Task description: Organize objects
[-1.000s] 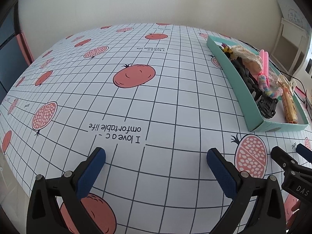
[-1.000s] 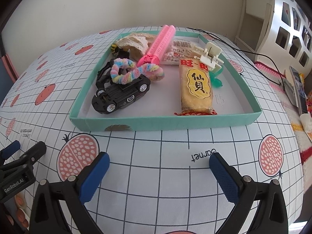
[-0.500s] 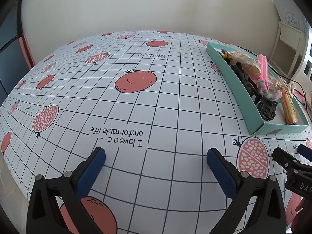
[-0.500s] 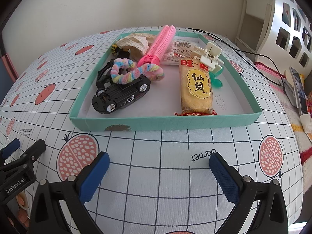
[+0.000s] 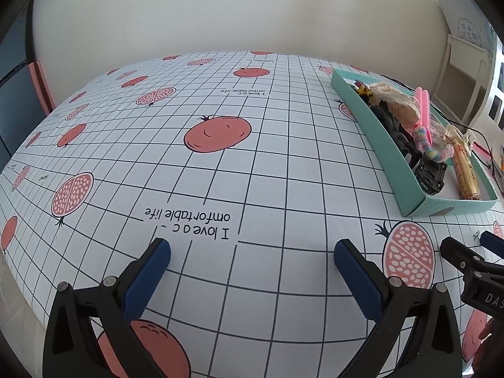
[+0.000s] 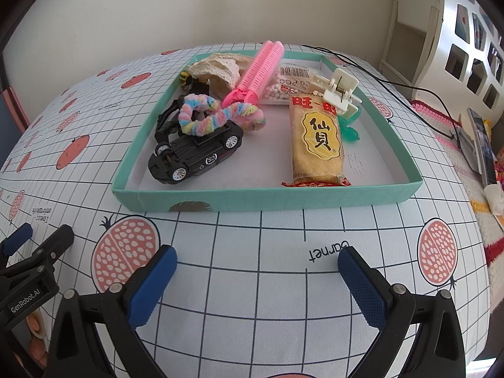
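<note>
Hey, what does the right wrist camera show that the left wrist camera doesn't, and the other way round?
Only the right wrist view looks down into the teal tray, so the white claw clip, the bag of white beads and the tray's bare floor show plainly, along with the word "garnet" on the cloth. Only the left wrist view shows the wide stretch of tablecloth left of the tray, with "I love a comfortable life" printed on it. Both show the tray, the black toy car, the pink hair roller, the snack packet, and both open grippers, left and right.
</note>
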A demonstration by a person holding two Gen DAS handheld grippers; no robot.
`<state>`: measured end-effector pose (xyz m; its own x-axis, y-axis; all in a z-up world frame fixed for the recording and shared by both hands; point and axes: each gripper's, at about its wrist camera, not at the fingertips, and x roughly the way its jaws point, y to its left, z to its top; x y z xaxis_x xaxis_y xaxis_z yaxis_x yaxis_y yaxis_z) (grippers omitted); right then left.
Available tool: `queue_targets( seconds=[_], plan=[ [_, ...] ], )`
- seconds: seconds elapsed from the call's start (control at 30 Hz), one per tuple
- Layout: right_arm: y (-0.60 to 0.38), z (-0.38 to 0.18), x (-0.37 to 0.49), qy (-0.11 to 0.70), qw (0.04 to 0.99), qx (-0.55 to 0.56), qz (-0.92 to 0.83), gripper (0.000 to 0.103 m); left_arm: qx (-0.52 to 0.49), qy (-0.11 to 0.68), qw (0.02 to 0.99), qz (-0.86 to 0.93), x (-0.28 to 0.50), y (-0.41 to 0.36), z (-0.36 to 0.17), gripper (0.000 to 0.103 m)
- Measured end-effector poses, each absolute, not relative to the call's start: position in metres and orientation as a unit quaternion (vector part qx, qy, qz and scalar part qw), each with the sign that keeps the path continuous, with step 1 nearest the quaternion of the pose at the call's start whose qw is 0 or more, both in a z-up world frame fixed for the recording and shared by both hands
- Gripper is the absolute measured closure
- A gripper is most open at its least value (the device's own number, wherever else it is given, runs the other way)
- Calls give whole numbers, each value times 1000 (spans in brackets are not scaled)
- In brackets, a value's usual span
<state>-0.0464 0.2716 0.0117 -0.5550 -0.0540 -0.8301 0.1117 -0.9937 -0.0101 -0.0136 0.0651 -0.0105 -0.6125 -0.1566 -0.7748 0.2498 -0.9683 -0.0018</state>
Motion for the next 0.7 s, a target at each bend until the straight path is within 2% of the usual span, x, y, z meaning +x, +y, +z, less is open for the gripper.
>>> queue_targets(
  seconds=[0.7],
  plan=[
    [272,11,-47,31,48,469,-882,0,423,55,117,-897,-14,66,-10,0]
  ],
)
